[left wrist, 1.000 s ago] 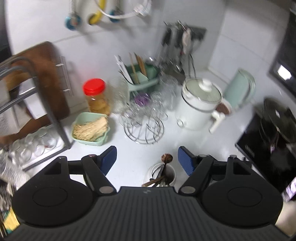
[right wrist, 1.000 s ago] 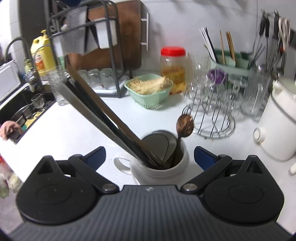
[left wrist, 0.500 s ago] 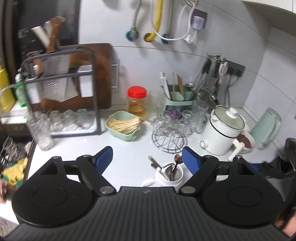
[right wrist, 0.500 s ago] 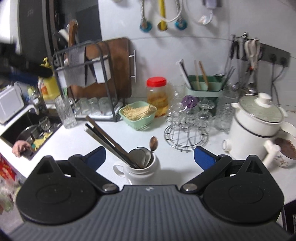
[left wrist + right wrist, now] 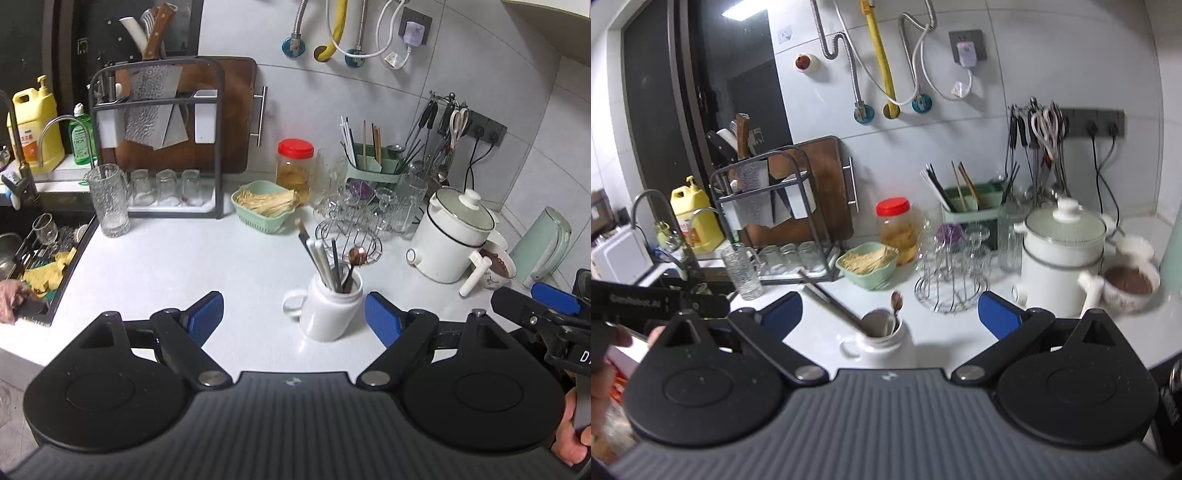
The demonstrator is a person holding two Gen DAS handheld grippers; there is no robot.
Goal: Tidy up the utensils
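A white mug point(image 5: 328, 314) stands on the white counter point(image 5: 166, 266) and holds chopsticks, long flat utensils and a brown-headed spoon point(image 5: 357, 255). My left gripper point(image 5: 293, 317) is open and empty, held back from the mug, which shows between its blue pads. In the right wrist view the same mug point(image 5: 886, 345) sits low between the pads of my right gripper point(image 5: 890, 314), also open and empty and drawn back from it. A green utensil caddy point(image 5: 373, 166) with chopsticks stands at the back wall. Each gripper shows at the edge of the other's view.
A dark dish rack point(image 5: 159, 147) with a cleaver, cutting board and glasses stands back left. Beside it are a tall glass point(image 5: 110, 201), a green basket point(image 5: 264, 206), a red-lidded jar point(image 5: 295, 170), a wire glass stand point(image 5: 349, 236) and a white pot point(image 5: 454, 236). The sink point(image 5: 33, 254) is left.
Both grippers have pulled back from the mug, which now looks smaller and farther off. The right one has also risen. Both stay open; the left one's pads spread slightly wider.
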